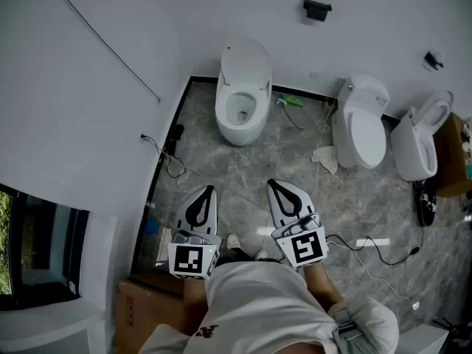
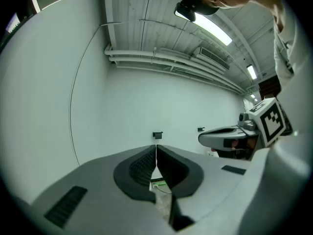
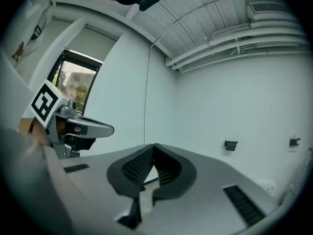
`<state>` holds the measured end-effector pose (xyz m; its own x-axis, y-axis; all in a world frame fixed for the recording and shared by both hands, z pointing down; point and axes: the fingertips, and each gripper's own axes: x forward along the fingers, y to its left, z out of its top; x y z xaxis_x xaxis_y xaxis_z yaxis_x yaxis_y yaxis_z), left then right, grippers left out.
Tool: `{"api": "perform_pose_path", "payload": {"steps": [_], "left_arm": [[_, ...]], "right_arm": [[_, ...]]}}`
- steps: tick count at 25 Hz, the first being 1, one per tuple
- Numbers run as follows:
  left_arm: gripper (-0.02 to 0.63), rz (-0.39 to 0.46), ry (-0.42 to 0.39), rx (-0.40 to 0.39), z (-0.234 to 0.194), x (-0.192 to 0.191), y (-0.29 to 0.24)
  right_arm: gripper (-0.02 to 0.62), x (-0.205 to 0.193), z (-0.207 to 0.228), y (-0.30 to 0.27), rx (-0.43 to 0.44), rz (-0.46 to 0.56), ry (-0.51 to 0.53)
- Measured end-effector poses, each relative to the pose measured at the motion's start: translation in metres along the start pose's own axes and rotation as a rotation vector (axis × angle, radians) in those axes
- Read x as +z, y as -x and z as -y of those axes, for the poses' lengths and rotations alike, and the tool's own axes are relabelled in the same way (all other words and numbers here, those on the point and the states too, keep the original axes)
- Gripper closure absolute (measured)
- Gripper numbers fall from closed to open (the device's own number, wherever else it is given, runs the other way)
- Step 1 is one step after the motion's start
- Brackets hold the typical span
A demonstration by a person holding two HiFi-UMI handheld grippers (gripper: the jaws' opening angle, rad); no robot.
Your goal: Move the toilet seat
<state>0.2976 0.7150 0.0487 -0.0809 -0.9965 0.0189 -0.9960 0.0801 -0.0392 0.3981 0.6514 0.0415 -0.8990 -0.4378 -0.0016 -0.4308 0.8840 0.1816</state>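
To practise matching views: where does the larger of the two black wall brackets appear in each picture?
Head view: black wall bracket near the top, right of centre.
Left gripper view: bracket at mid-picture.
Right gripper view: bracket right of centre, on the wall.
Shared landmark: the smaller bracket to its right, in all three.

Grey left tool (image 1: 209,192), right tool (image 1: 271,185), marker cubes (image 1: 193,259); white shirt (image 1: 258,301).
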Motion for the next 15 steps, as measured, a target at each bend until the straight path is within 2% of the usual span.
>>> {"api": "perform_pose_path", "payload": {"steps": [5, 10, 15], "left_arm": [[0.583, 0.001, 0.008, 0.007, -0.012, -0.004, 0.001], [0.583, -0.002, 0.021, 0.008, -0.021, -0.009, 0.002], [0.583, -0.006, 0.026, 0.000, -0.040, -0.012, -0.003]], "right_arm": [[0.575, -0.001, -0.007, -0.009, 0.005, 0.001, 0.004], [0.575, 0.005, -0.012, -0.016, -0.013, 0.039, -0.045], [0.575, 0.000, -0.017, -0.035, -0.029, 0.012, -0.017]]}}
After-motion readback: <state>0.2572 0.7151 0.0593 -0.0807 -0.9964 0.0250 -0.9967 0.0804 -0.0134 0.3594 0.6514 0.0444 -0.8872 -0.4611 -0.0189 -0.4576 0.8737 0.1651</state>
